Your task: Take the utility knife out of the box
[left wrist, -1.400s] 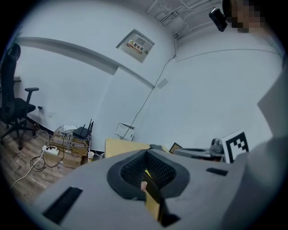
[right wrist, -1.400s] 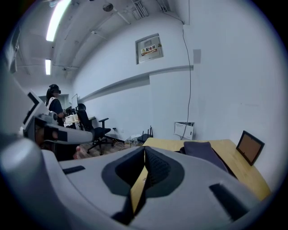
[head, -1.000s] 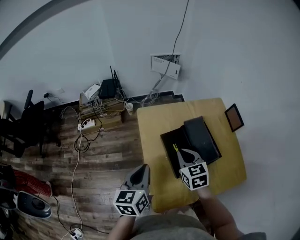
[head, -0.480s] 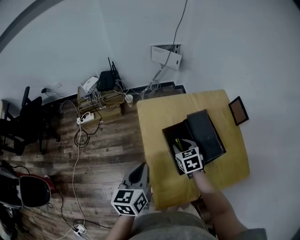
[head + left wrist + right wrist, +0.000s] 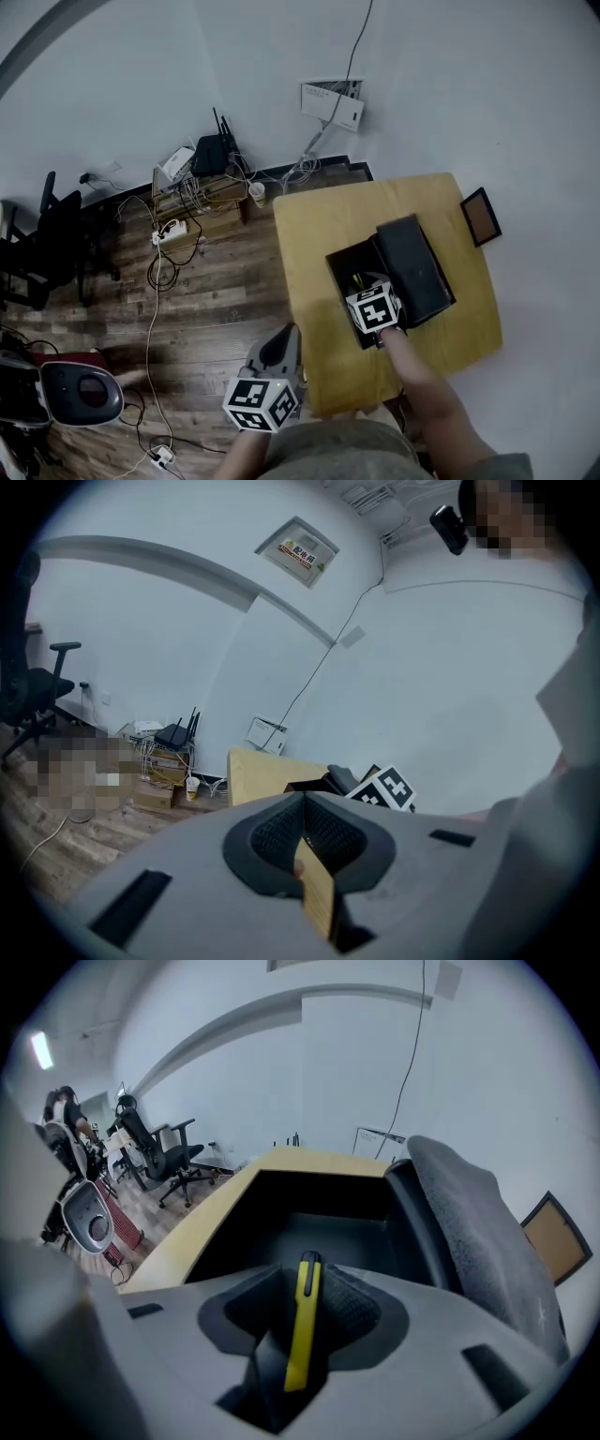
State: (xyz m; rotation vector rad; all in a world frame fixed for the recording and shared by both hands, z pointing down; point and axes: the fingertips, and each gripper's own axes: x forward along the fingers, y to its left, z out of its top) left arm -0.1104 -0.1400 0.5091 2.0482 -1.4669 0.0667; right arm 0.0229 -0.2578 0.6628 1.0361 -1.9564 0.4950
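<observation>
On the yellow worktop (image 5: 314, 239) sits 1 black box (image 5: 339, 265) with its lid (image 5: 414, 267) tipped back. Down inside the box is the right gripper (image 5: 303, 1277). Its 2 jaws are opening, and the yellow utility knife (image 5: 301, 1335) lies between them, in the box. Beside the worktop's near edge, the left gripper (image 5: 290, 335) hangs over the wood floor (image 5: 206, 309), jaws pressed together.
</observation>
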